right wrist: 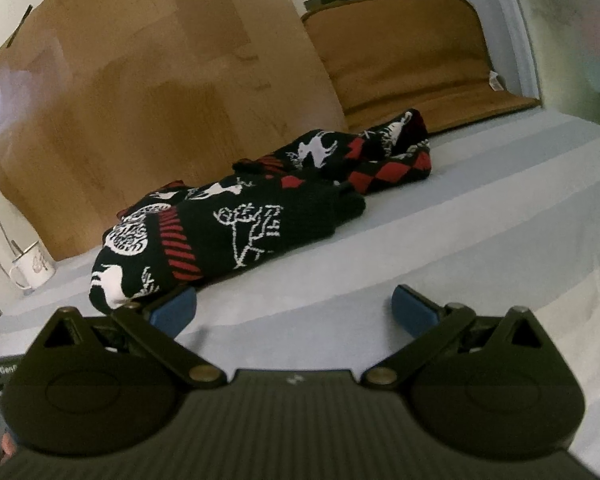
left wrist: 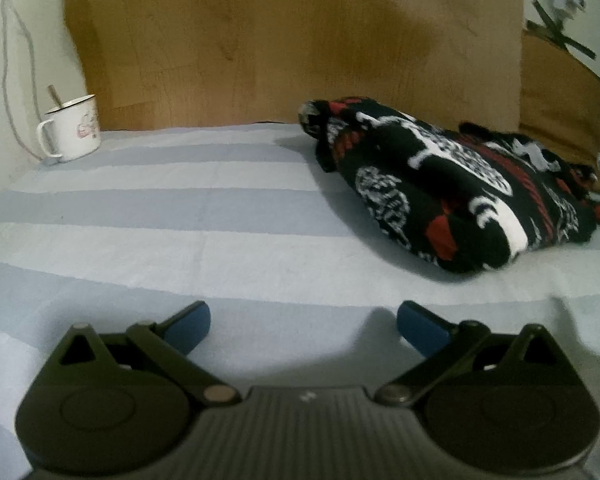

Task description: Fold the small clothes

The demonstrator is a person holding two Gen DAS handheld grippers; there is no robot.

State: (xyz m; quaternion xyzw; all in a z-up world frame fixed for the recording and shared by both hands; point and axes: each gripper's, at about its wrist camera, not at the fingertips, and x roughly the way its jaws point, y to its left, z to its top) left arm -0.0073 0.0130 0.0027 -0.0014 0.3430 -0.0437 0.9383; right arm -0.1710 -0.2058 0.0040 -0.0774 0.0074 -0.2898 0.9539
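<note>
black knit sweater [right wrist: 236,220] with red and white pattern lies bunched on the striped sheet [left wrist: 180,208], near the wooden board. my left gripper [left wrist: 303,326] and right gripper [right wrist: 294,310] both gape empty, low, ready to grab an edge.

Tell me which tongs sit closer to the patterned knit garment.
The right tongs: the black, red and white knit garment lies right at their left fingertip. The left tongs face bare striped cloth.
</note>
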